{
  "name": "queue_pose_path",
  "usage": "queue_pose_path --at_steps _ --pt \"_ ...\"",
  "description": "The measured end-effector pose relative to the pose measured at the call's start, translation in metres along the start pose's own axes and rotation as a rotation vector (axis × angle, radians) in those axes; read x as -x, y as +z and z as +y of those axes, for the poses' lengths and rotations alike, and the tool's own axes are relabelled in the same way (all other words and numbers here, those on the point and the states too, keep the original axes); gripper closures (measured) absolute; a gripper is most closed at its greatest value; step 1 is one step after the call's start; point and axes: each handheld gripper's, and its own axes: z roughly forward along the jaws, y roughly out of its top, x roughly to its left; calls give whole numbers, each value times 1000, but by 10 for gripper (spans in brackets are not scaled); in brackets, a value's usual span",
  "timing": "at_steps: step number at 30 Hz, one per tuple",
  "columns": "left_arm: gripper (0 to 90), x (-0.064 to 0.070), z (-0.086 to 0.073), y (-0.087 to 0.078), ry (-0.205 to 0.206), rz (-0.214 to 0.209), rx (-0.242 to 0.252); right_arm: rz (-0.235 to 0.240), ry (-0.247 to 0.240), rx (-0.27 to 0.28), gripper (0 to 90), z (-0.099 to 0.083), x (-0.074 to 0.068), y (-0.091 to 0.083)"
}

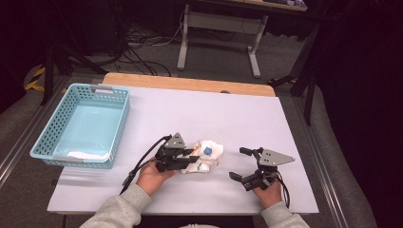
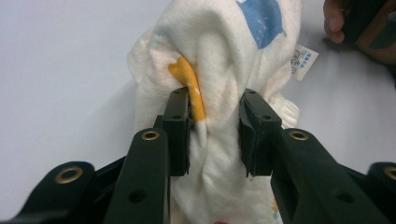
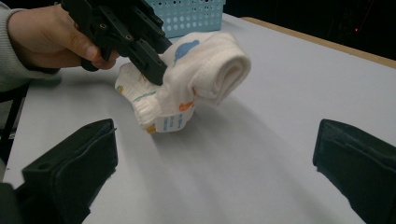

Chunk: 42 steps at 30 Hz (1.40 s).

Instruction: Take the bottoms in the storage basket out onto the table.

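A rolled-up cream cloth [image 1: 206, 156] with blue and orange prints lies near the middle front of the white table. My left gripper [image 1: 189, 159] is shut on its near end; in the left gripper view the two black jaws pinch a fold of the cloth [image 2: 219, 93] beside an orange patch. In the right gripper view the cloth [image 3: 201, 74] shows a rolled end and a small white label, with the left gripper [image 3: 149, 63] clamped on it. My right gripper [image 1: 241, 164] stands open to the right of the cloth, its jaws wide apart and holding nothing.
A light blue plastic basket [image 1: 81, 124] stands at the table's left edge, with something white at its near end. The table's wooden far edge [image 1: 190, 84] runs along the back. Cables and desk legs stand on the floor beyond.
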Motion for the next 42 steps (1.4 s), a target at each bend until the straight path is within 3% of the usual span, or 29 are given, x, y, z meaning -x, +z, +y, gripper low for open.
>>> queue_pose_path --at_steps 6,10,12,17,24,42 --pt "589 1 -1 3 2 -2 -18 0 0 2 5 0 0 0" --pt "393 0 0 2 -1 -11 -3 1 0 4 5 0 0 0" --pt "244 0 1 3 -5 -5 -4 2 0 4 5 0 0 0" --pt "109 1 3 3 -14 0 9 3 -1 5 5 0 0 0" --pt "75 4 5 0 1 -6 14 6 -3 5 5 0 0 0" --pt "53 6 14 -14 31 28 40 3 -6 3 5 0 -1 -1"
